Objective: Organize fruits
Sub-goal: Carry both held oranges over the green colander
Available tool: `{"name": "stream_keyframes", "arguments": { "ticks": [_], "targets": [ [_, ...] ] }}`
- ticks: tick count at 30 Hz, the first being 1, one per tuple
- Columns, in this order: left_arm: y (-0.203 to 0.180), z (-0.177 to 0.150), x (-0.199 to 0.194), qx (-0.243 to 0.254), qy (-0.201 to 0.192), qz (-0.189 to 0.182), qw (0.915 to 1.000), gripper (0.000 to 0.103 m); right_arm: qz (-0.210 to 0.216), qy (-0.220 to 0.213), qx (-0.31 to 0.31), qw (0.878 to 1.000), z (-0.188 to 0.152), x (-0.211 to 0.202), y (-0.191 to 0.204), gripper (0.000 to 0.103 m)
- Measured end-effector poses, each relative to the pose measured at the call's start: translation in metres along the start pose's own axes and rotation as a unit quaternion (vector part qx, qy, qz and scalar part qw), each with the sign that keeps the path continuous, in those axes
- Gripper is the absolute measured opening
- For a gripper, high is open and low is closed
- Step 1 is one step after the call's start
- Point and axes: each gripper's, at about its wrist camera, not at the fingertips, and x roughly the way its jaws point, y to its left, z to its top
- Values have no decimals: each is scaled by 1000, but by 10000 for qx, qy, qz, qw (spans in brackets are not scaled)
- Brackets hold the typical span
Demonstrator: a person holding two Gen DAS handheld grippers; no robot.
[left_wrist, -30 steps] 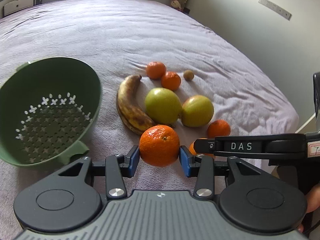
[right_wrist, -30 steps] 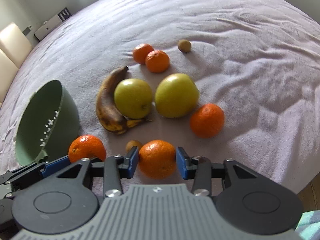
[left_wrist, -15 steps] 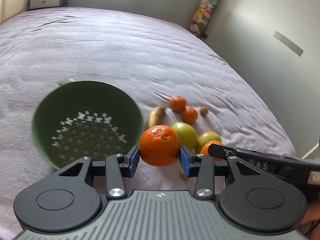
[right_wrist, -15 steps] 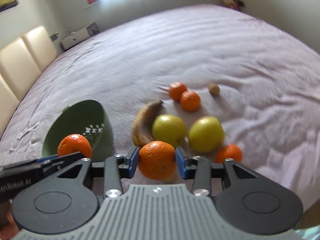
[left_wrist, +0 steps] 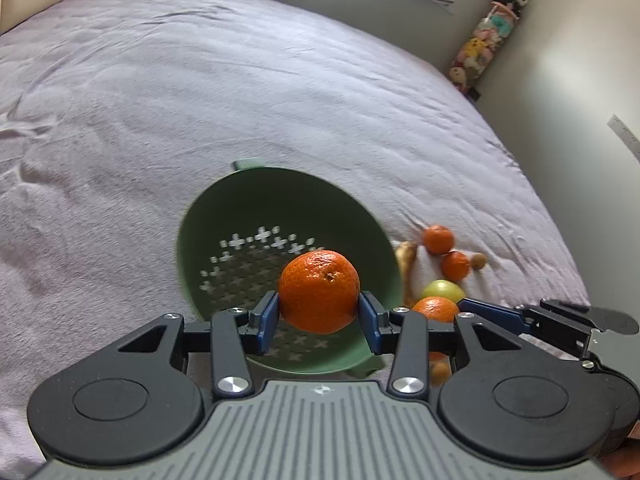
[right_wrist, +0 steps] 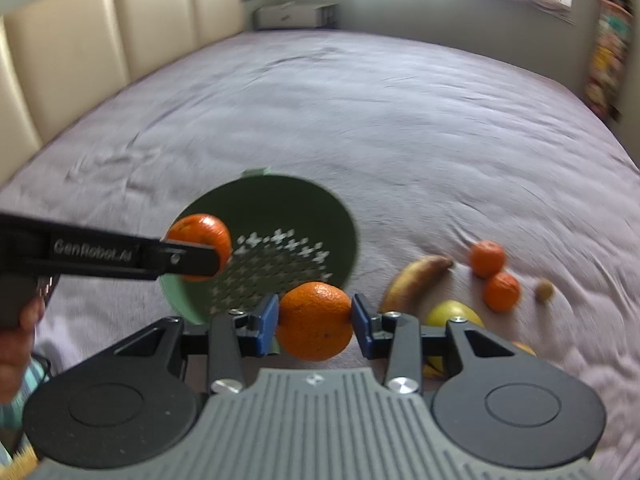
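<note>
My left gripper (left_wrist: 319,314) is shut on a mandarin (left_wrist: 319,284) and holds it above the bowl of the green colander (left_wrist: 256,208). My right gripper (right_wrist: 314,320) is shut on a second mandarin (right_wrist: 314,332), just off the colander's (right_wrist: 280,200) near right rim. From the right wrist view the left gripper's finger (right_wrist: 188,261) reaches in from the left, its mandarin (right_wrist: 200,228) over the colander's left side. On the sheet to the right lie a spotted banana (right_wrist: 416,276), a green apple (right_wrist: 454,314), two mandarins (right_wrist: 486,258) (right_wrist: 502,291) and a small brown fruit (right_wrist: 544,290).
Everything sits on a wide bed with a lilac sheet (left_wrist: 240,100). A cream padded headboard (right_wrist: 80,40) runs along the far left. A grey wall (left_wrist: 580,100) and a column of soft toys (left_wrist: 488,40) stand beyond the bed's right edge.
Both grippers, each still shut on its mandarin, have risen and swung left from the fruit pile to the colander, rolling as they went. The colander now fills the middle of both views.
</note>
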Motion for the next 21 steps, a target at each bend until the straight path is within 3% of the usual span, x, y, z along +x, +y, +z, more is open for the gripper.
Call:
{"name": "stream_keyframes", "arguments": {
  "ticks": [10, 11, 12, 13, 21],
  "targets": [
    [12, 3, 24, 52, 397, 291, 9988, 48, 238, 434, -889, 9948, 24, 57, 17, 35],
    [13, 3, 26, 35, 421, 301, 9987, 48, 273, 472, -959, 9939, 26, 62, 18, 32],
    [14, 4, 29, 17, 438, 306, 9986, 48, 329, 503, -1024, 9929, 27, 67, 19, 11],
    [15, 4, 31, 0, 448, 311, 9985, 48, 377, 555, -1068, 9920, 29, 71, 20, 0],
    [24, 6, 53, -146, 669, 379, 9969, 48, 449, 829, -1021, 9903, 29, 101, 18, 0]
  ]
}}
